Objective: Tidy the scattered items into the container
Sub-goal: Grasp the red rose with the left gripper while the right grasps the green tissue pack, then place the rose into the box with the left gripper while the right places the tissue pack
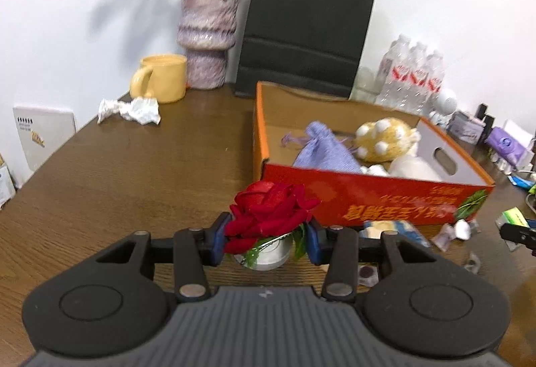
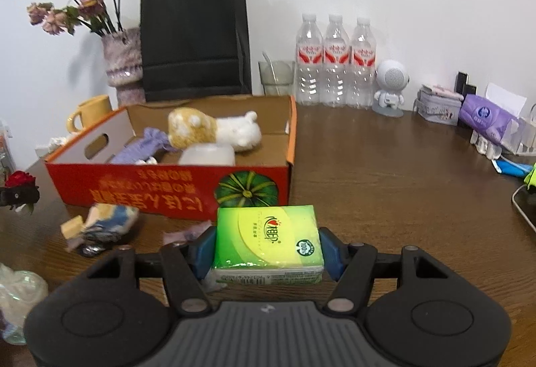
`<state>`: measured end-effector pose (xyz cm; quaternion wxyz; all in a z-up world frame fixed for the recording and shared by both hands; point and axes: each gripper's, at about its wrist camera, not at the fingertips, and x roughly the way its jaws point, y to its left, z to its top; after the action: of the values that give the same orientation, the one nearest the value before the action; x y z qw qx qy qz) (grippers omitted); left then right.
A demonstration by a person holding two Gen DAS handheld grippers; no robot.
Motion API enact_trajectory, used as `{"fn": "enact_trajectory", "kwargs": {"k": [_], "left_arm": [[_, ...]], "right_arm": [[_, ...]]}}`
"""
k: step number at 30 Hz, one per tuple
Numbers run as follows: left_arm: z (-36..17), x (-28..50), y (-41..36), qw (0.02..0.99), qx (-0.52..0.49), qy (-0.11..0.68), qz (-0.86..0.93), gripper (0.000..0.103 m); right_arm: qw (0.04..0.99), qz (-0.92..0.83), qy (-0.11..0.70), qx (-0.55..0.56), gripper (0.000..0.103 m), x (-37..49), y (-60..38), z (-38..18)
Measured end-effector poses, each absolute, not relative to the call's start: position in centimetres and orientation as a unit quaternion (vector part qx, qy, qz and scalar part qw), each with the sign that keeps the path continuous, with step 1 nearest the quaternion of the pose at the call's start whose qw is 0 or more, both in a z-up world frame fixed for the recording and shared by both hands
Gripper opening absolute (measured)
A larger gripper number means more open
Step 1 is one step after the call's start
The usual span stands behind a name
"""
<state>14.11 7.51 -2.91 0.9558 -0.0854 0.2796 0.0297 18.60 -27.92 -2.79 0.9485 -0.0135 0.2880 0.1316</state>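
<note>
My left gripper (image 1: 266, 241) is shut on a red artificial rose (image 1: 271, 209) in a small white pot; its blue pads press the petals and leaves from both sides. It hangs just in front of the orange cardboard box (image 1: 368, 196). My right gripper (image 2: 268, 249) is shut on a green tissue pack (image 2: 268, 233), close to the box's front wall (image 2: 150, 186). Inside the box lie a purple pouch (image 2: 140, 145), a yellow-and-white plush toy (image 2: 207, 129) and a white object (image 2: 207, 156). On the table before the box sit a crumpled snack wrapper (image 2: 107, 219) and a purple wrapper (image 2: 187, 234).
Behind the box stand a black paper bag (image 2: 194, 38), a vase of dried flowers (image 1: 207, 35), a yellow mug (image 1: 164, 77) and three water bottles (image 2: 335, 62). Crumpled white paper (image 1: 129, 110) lies at back left. A small astronaut speaker (image 2: 390, 88) and tissue packs line the right.
</note>
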Motion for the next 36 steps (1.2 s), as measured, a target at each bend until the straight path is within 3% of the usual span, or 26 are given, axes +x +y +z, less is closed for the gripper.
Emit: {"fn": "enact_trajectory", "kwargs": {"k": [16,36], "left_arm": [[2.1,18.5,4.5,0.971,-0.074,0.226,0.004,0.045],[-2.4,29.8,3.7,0.957,-0.063,0.282,0.004,0.046]], "right_arm": [[0.957,0.168,0.235,-0.004,0.062,22.5,-23.7,3.0],[0.943,0.162,0.291,-0.025,0.063,33.9,-19.6,-0.5]]}}
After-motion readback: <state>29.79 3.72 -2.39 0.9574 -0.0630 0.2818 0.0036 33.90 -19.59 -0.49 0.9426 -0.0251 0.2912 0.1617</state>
